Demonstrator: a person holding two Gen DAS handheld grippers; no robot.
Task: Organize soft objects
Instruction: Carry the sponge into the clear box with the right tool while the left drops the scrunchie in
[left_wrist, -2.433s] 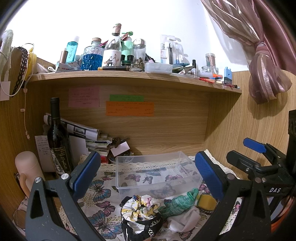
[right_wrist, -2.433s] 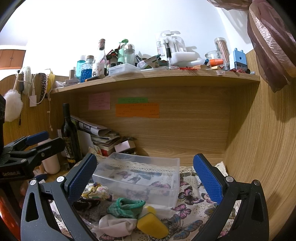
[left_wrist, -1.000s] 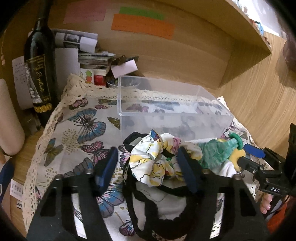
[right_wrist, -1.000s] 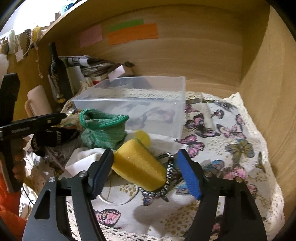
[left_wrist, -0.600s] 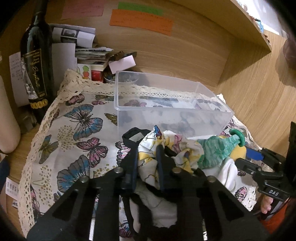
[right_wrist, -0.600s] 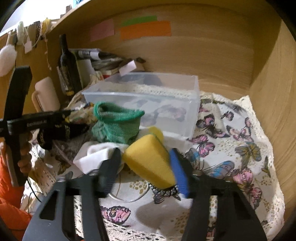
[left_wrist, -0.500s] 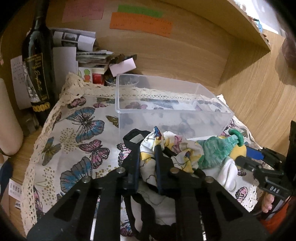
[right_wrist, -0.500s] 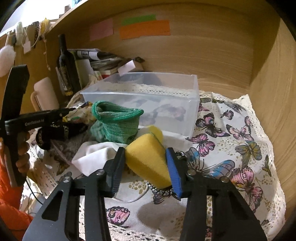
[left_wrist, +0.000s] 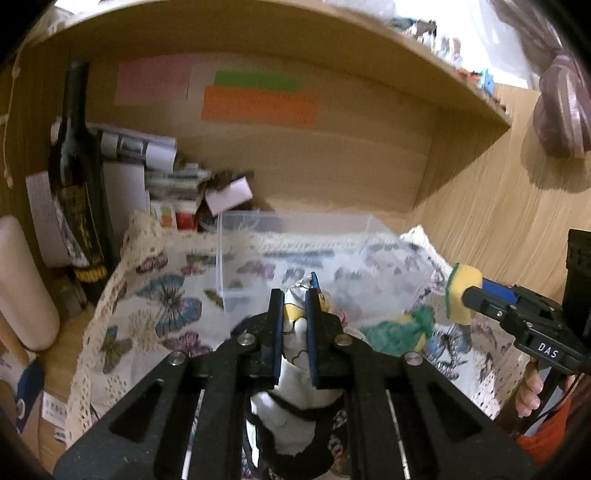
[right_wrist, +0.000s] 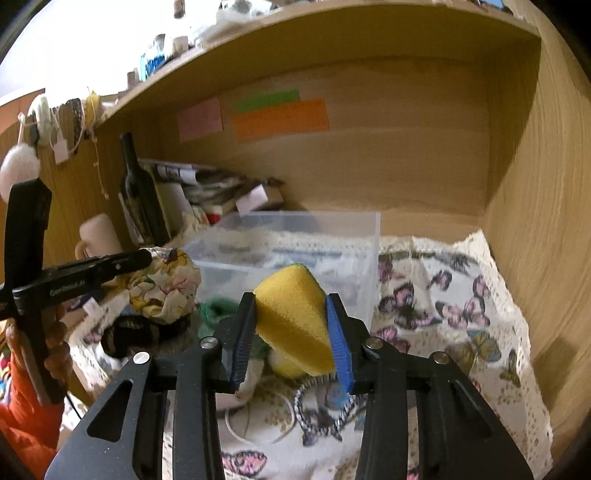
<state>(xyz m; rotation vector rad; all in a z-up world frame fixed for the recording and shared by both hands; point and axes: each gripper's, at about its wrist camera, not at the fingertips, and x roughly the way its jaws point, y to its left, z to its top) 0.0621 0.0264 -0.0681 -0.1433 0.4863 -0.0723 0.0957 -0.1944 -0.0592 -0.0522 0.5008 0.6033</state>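
Yellow sponge (right_wrist: 291, 317) is clamped in your right gripper (right_wrist: 290, 334), floral scrunchie (left_wrist: 295, 325) pinched tight in your left gripper (left_wrist: 293, 328), both lifted with the clear bin (right_wrist: 295, 236) just ahead: carry over its rim, then release.

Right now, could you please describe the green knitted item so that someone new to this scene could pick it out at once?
Find the clear plastic box on the butterfly-print cloth under the wooden shelf. In front of the box's near wall lies a small heap of soft things, and the green knitted item is the crumpled one there. It is the heap's only green, ribbed piece, and no claw holds it.
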